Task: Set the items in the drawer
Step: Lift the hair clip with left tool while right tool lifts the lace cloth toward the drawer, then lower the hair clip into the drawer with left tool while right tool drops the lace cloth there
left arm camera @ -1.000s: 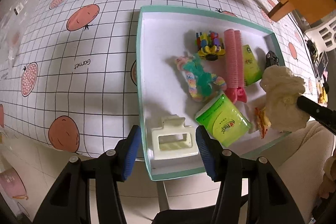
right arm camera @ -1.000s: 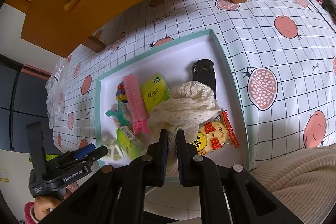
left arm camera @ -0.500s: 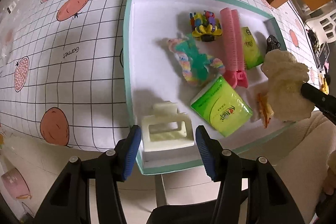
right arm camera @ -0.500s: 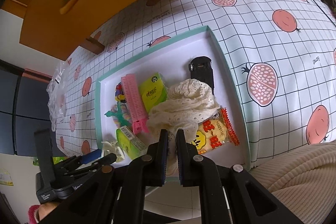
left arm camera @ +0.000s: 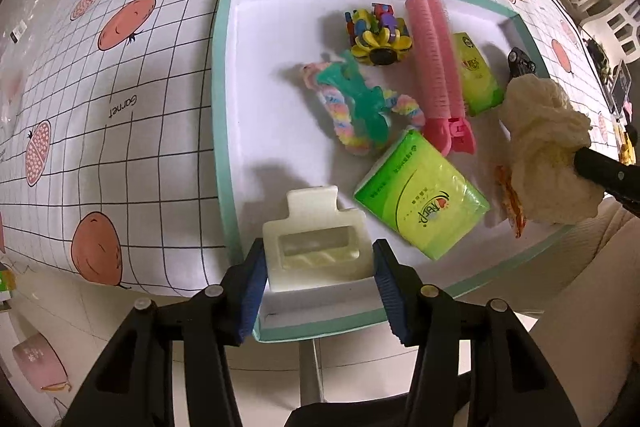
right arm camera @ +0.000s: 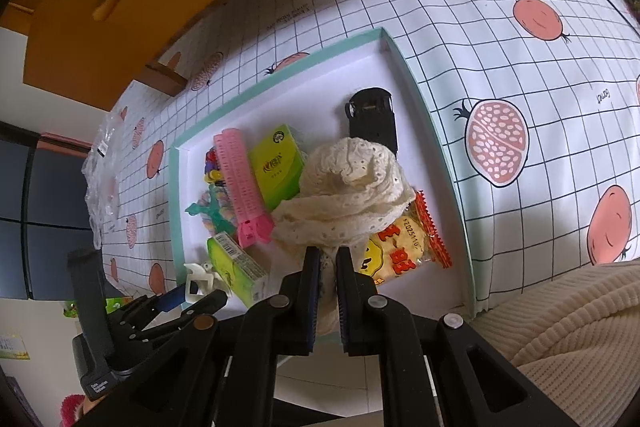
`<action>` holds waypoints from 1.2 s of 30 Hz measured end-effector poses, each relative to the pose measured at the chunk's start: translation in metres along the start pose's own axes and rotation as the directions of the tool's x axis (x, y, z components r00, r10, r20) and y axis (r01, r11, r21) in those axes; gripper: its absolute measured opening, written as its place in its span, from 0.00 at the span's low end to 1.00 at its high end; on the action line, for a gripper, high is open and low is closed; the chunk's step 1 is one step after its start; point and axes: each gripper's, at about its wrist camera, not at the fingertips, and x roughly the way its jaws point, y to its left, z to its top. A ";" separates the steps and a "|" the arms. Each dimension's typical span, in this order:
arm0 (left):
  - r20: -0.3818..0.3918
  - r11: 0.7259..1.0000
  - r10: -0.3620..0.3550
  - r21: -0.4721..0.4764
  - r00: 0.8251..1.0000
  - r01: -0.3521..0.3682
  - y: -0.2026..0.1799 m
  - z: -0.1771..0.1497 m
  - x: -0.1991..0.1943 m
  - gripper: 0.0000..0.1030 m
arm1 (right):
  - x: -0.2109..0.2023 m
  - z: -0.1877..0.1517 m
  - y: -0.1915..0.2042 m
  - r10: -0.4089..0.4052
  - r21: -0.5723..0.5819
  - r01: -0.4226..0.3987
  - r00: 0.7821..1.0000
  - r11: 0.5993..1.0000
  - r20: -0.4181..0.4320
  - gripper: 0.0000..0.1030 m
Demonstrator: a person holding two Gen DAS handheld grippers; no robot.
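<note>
Over drawer [left arm camera: 225,131] near corner, claw clip [left arm camera: 316,253] clamped w/ left hand-held gripper [left arm camera: 320,291]

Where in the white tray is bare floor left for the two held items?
Bare floor runs along the teal-rimmed white tray's left wall, from the far corner down to the cream plastic claw clip in the left jaws. The right half is crowded: pastel braided ring, pink comb clip, green tissue packs.
</note>
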 end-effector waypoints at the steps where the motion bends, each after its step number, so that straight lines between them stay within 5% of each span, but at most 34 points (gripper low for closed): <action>1: 0.003 1.000 -0.006 -0.008 1.000 0.006 0.000 0.000 -0.001 0.52 | 0.000 0.000 0.000 0.001 0.000 -0.001 1.000 1.000 -0.001 0.09; 12: 0.084 0.995 -0.069 -0.060 0.994 0.074 -0.002 0.012 -0.035 0.52 | -0.010 0.000 0.000 0.049 0.002 -0.049 0.998 0.999 0.049 0.09; 19: 0.207 0.988 -0.139 -0.032 0.968 0.149 0.026 0.048 -0.085 0.52 | -0.043 0.003 0.005 0.119 0.008 -0.121 0.982 0.993 0.145 0.09; 24: 0.357 0.976 -0.211 0.020 0.910 0.219 0.027 0.082 -0.152 0.52 | -0.096 0.014 0.027 0.204 -0.049 -0.198 0.946 0.979 0.250 0.09; 31: 0.555 0.969 -0.244 0.111 0.795 0.219 0.020 0.132 -0.263 0.52 | -0.210 0.047 0.085 0.304 -0.220 -0.227 0.845 0.949 0.440 0.09; 36: 0.613 0.977 -0.214 0.130 0.760 0.170 0.010 0.172 -0.298 0.52 | -0.247 0.085 0.115 0.270 -0.260 -0.156 0.827 0.953 0.492 0.09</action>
